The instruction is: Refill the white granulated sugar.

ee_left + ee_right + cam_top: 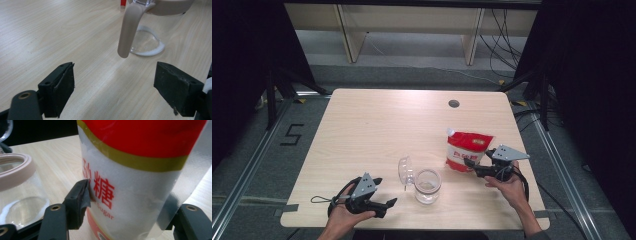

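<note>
sugar pouch [468, 151] upright on the surface [377, 125], right of the open glass jar [427, 186]. my right tool [473, 165] grasps its lower part, pads pressing. my left tool [384, 192] released, resting by the jar.

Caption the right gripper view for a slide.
Right gripper grips a red-and-white sugar bag between its jaws, beside an open glass jar on the wooden table.

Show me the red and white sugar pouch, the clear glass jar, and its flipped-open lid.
Red and white sugar pouch [466, 151], high view, front panel.
Clear glass jar [427, 185], high view, body.
Flipped-open lid [405, 170], high view, clear dome.
</note>
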A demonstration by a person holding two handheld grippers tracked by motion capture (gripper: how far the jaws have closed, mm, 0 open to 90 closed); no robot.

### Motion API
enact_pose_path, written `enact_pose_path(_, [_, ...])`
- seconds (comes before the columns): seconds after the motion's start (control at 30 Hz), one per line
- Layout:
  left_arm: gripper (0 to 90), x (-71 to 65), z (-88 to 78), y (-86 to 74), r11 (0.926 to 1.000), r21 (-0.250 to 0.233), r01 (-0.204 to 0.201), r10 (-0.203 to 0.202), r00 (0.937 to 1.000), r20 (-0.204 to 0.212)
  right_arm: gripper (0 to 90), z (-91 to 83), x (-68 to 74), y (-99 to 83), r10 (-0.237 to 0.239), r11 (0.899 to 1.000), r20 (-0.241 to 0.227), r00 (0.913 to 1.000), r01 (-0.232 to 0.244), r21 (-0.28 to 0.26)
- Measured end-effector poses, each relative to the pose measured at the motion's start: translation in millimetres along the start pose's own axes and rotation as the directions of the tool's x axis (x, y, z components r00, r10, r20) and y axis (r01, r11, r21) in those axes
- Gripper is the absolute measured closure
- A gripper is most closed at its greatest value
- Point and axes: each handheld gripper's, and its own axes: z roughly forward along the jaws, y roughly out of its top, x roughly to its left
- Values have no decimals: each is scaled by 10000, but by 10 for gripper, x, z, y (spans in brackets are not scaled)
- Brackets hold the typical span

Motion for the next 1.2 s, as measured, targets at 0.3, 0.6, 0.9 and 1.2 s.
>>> enact_pose_path(0.3, [164, 4, -9, -2, 9999, -78, 105, -106, 9999, -127, 405, 44, 379, 65, 848, 9956, 2236, 9710, -916, 202])
enact_pose_path(0.6, [164, -12, -1, -9, 9993, -20, 373, -373, 9993, -40, 407, 103, 582, 69, 1274, 9908, 3570, 9254, -1351, -34])
enact_pose_path(0.9, [164, 0, -3, -4, 10000, 1, 68, -68, 9999, -85, 403, 122, 633, 63, 1603, 9865, 3742, 9134, -1614, -285])
enact_pose_path(1.2, [164, 1, -3, -4, 10000, 44, -15, 16, 10000, -80, 270, -12, 489, -17, 1038, 9945, 2704, 9571, -970, -384])
